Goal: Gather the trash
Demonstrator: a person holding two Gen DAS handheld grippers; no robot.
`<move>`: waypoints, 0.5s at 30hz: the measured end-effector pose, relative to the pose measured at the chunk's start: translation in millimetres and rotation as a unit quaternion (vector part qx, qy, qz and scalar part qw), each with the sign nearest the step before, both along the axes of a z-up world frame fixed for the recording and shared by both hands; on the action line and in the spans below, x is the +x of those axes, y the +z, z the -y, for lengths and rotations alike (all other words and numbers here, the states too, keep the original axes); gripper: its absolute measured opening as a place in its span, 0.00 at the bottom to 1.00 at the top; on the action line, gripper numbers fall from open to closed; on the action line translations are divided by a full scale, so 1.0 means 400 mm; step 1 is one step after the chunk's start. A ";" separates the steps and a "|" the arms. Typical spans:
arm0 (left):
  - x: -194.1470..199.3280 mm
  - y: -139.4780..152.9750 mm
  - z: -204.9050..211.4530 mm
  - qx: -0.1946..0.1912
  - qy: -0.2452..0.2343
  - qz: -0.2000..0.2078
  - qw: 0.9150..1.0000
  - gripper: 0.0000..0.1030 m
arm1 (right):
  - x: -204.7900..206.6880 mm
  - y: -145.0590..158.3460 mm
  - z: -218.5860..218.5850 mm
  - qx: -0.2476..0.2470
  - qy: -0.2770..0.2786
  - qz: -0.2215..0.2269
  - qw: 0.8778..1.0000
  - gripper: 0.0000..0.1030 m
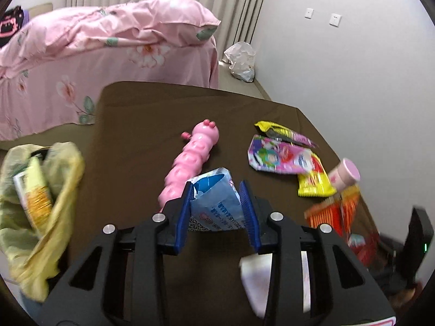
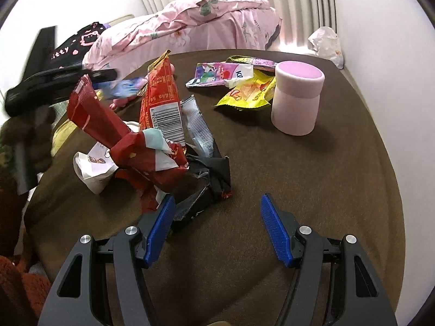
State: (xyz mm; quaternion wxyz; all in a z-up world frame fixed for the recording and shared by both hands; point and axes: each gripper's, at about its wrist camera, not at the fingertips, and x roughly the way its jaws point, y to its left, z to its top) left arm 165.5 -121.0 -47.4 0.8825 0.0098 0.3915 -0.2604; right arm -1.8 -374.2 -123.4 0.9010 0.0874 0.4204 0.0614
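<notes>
My left gripper (image 1: 217, 190) is shut on a light blue wrapper (image 1: 214, 201) and holds it above the brown table (image 1: 130, 125). A yellow-green trash bag (image 1: 40, 212) with packaging inside hangs open at the left. My right gripper (image 2: 216, 209) is open and empty, low over the table (image 2: 312, 190). A pile of crumpled red and black wrappers (image 2: 163, 146) lies just ahead of its left finger. A colourful wrapper (image 2: 220, 74) and a yellow wrapper (image 2: 247, 93) lie further back. The left gripper shows blurred at the left in the right wrist view (image 2: 108, 87).
A pink caterpillar toy (image 1: 190, 160) lies on the table beyond the left gripper. A pink cylinder cup (image 2: 296, 97) stands at the right. A bed with pink bedding (image 1: 108, 46) is behind. A white plastic bag (image 1: 240, 61) sits on the floor by the wall.
</notes>
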 end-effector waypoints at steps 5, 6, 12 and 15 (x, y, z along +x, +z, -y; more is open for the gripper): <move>-0.064 -0.007 -0.044 0.001 -0.045 -0.007 0.999 0.51 | -0.009 0.041 -0.016 -0.011 0.001 0.004 1.000 0.60; -0.072 -0.009 -0.050 0.001 -0.048 -0.004 0.999 0.55 | -0.015 0.069 -0.024 -0.018 0.009 0.023 1.000 0.60; -0.071 -0.002 -0.078 -0.027 -0.010 -0.003 1.000 0.60 | 0.048 0.256 -0.072 -0.178 0.062 0.137 0.973 0.60; -0.072 0.025 -0.118 -0.058 0.025 0.023 0.998 0.68 | 0.160 0.288 -0.011 -0.198 0.106 0.132 0.965 0.60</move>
